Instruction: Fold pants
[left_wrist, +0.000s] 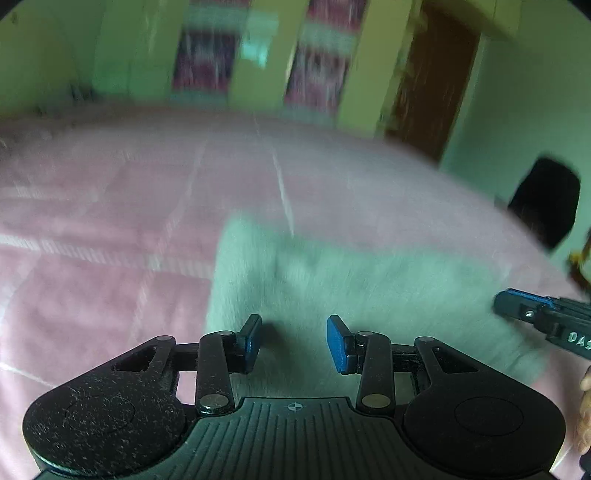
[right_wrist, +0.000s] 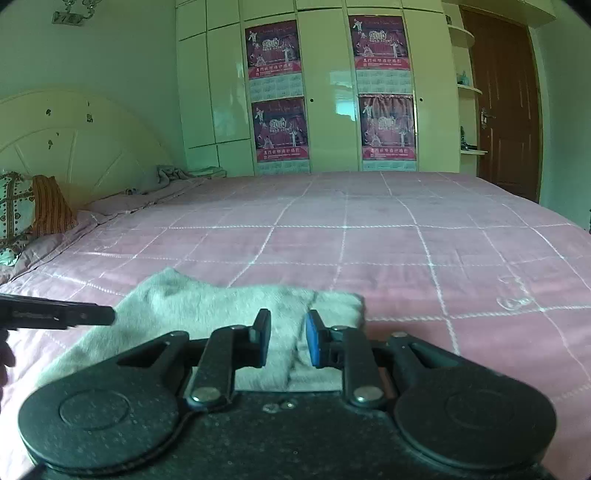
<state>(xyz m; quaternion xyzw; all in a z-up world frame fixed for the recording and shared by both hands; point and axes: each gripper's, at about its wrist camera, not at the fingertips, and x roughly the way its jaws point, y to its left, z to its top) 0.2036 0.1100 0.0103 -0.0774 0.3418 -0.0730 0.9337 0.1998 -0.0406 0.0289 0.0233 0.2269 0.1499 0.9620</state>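
Note:
The pants (left_wrist: 332, 280) are pale grey-white and lie folded in a compact bundle on the pink quilted bed (left_wrist: 110, 221). The left wrist view is motion-blurred. My left gripper (left_wrist: 294, 339) is open and empty, just above the bundle's near edge. My right gripper (right_wrist: 287, 338) is open and empty, over the right part of the pants (right_wrist: 207, 302). The right gripper's fingers (left_wrist: 524, 308) show at the right edge of the left wrist view. The left gripper's fingers (right_wrist: 59, 314) show at the left edge of the right wrist view.
The pink bed (right_wrist: 369, 229) stretches ahead to a wardrobe with posters (right_wrist: 332, 92). A headboard and pillows (right_wrist: 33, 210) are at the left. A brown door (right_wrist: 506, 110) is at the right. A dark object (left_wrist: 546, 203) stands beyond the bed's right edge.

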